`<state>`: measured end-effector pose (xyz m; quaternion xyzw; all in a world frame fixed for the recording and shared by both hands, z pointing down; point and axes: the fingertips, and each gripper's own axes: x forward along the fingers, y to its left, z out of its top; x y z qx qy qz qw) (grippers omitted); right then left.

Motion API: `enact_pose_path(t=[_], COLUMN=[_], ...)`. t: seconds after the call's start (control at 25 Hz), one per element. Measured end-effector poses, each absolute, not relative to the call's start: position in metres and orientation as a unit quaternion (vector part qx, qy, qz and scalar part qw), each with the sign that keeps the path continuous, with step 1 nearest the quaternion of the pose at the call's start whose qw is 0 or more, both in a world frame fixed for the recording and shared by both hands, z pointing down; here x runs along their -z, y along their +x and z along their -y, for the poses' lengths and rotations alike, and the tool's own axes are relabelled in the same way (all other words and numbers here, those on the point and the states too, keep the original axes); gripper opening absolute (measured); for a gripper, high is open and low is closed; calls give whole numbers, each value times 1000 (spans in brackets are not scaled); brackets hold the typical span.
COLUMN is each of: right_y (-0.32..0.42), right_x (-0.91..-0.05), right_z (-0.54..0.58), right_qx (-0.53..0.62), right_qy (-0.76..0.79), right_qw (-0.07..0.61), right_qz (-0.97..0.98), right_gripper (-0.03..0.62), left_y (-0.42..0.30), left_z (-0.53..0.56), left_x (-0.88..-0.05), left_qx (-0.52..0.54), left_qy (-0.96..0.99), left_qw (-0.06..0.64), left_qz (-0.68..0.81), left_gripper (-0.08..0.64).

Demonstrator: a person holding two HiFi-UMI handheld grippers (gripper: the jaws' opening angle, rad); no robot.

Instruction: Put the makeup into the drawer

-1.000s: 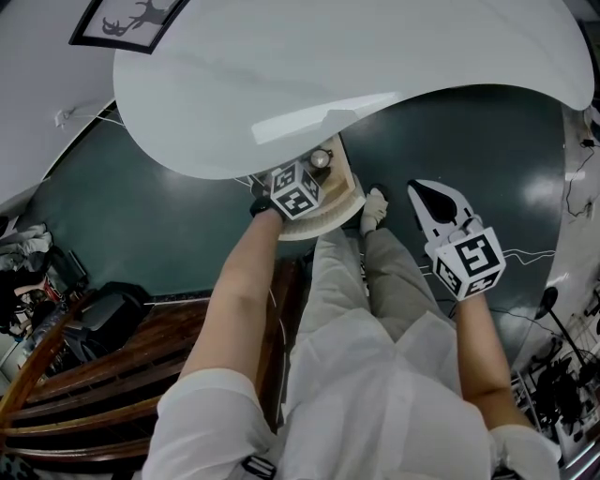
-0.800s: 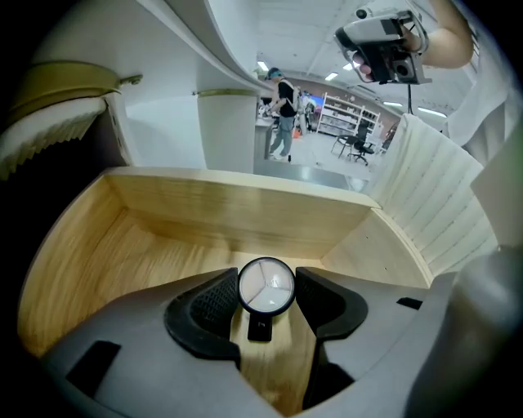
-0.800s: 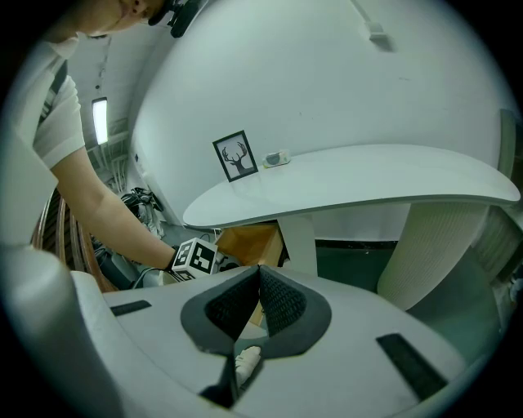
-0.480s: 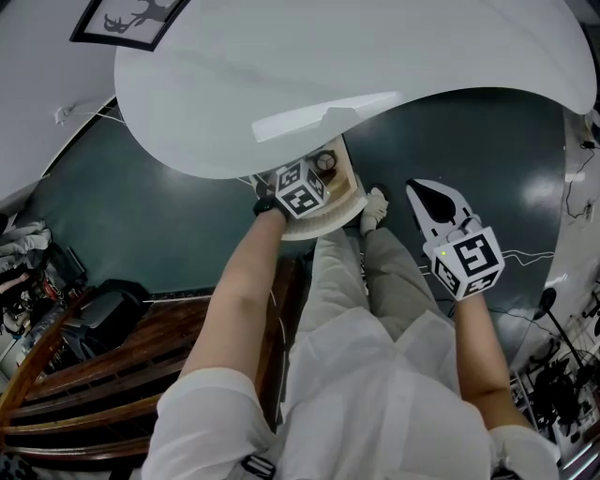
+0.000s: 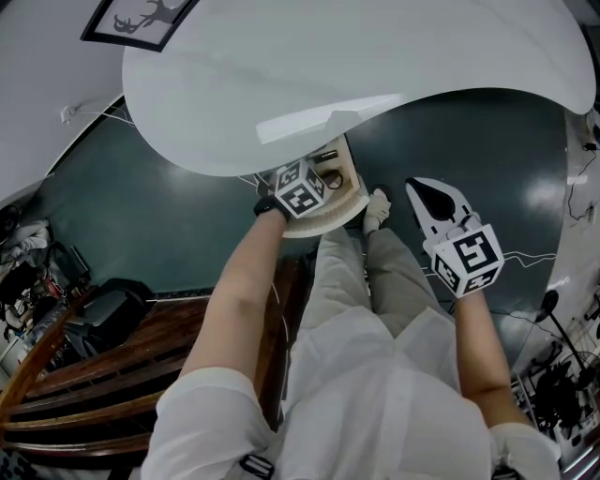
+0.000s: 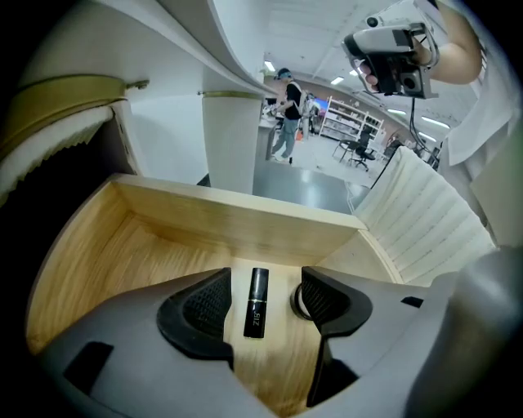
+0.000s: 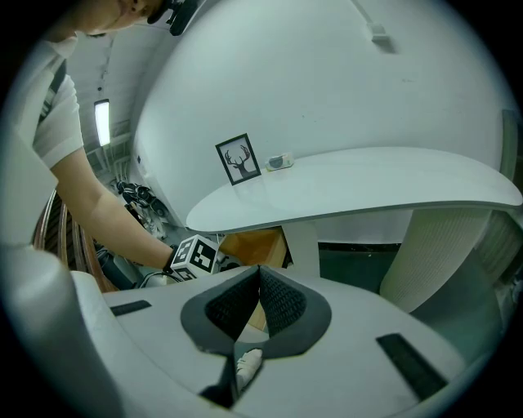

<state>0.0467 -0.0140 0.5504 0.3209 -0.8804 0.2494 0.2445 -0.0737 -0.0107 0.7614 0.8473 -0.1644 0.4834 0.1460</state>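
The left gripper has just spread its jaws wide: one lipstick loose between them, one pot beside, in the drawer. The right gripper is pinched together, empty.

You've got the white curved table filling the top of the head view. At its far edge: white wall w/ a framed deer pic. Under & around the table: glossy dark green floor, light glare to the table's right. The table stands on a white ribbed pedestal. Near side, left of the table: dark wooden slatted chair + black bag. Right of the table: cables & gear.
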Motion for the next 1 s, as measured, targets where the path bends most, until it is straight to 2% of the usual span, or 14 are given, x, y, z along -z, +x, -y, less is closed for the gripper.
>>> enact_pose_path(t=[0.4,0.84,1.0], right_y=[43,40,42], right_x=[-538,-508,-492], right_z=[15,14,11], right_qx=[-243,-224,-216], right_qy=[316,312,313], right_qw=[240,232,229], right_qz=[885,894,896], right_gripper=[9,9,9], left_y=[-75,-70,-65], left_z=[8,-4,-8], left_x=[-737,-674,-644], left_qx=[-477,-440,-425], left_qy=[851,867,875], left_qw=[147,161,152], left_qz=[166,168,177], left_gripper=[265,76,52])
